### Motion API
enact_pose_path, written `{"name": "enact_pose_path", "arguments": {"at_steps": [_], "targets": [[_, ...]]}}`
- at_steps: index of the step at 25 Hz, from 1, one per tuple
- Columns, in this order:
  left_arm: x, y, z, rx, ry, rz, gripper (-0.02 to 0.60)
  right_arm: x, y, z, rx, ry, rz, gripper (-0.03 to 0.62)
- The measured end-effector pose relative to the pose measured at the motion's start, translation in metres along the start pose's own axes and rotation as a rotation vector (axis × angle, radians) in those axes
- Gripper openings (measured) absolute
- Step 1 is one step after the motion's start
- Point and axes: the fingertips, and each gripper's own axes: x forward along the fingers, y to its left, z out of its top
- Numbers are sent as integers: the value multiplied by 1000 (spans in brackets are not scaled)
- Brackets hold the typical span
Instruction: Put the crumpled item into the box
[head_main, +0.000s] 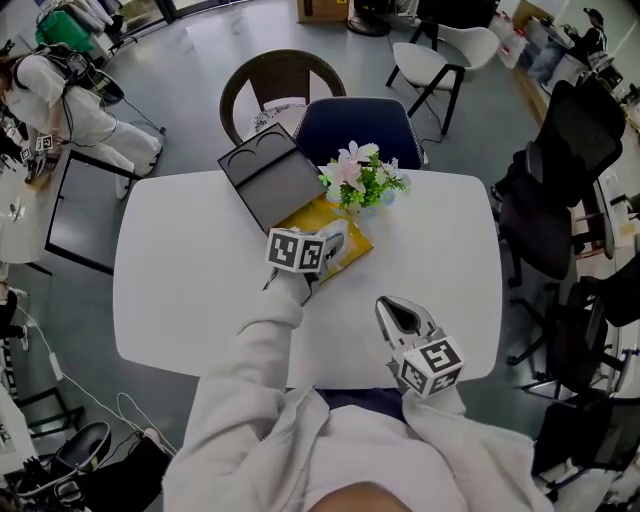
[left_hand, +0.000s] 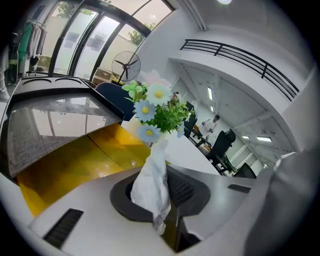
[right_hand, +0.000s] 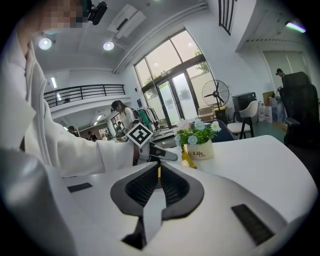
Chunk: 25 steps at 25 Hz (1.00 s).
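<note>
The box (head_main: 322, 222) lies open on the white table (head_main: 200, 280). Its yellow inside (left_hand: 75, 160) faces up and its dark lid (head_main: 272, 178) leans back. My left gripper (head_main: 335, 240) hovers over the yellow inside, shut on the crumpled white paper (left_hand: 150, 187), which sticks out between its pads (left_hand: 182, 189). My right gripper (head_main: 392, 308) rests low over the table's near right part. It is shut, with nothing between its jaws (right_hand: 159, 167). In the right gripper view, the left gripper (right_hand: 150, 150) sits just left of the flower pot (right_hand: 200, 147).
A small pot of artificial flowers (head_main: 360, 180) stands right behind the box, close to the left gripper. A blue chair (head_main: 360, 120) and a wicker chair (head_main: 280, 85) are at the table's far side. Black office chairs (head_main: 560, 200) stand to the right.
</note>
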Motion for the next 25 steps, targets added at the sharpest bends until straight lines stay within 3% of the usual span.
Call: {"name": "enact_pose_path", "arguments": {"at_steps": [6, 16, 25], "targets": [[8, 7, -7, 47, 69, 23, 64, 2, -2, 0, 1, 9, -4, 38], [18, 26, -17, 178, 180, 127, 64, 7, 0, -4, 1, 30, 7, 38], [23, 33, -18, 199, 215, 149, 71, 8, -1, -4, 2, 34, 15, 38]]}}
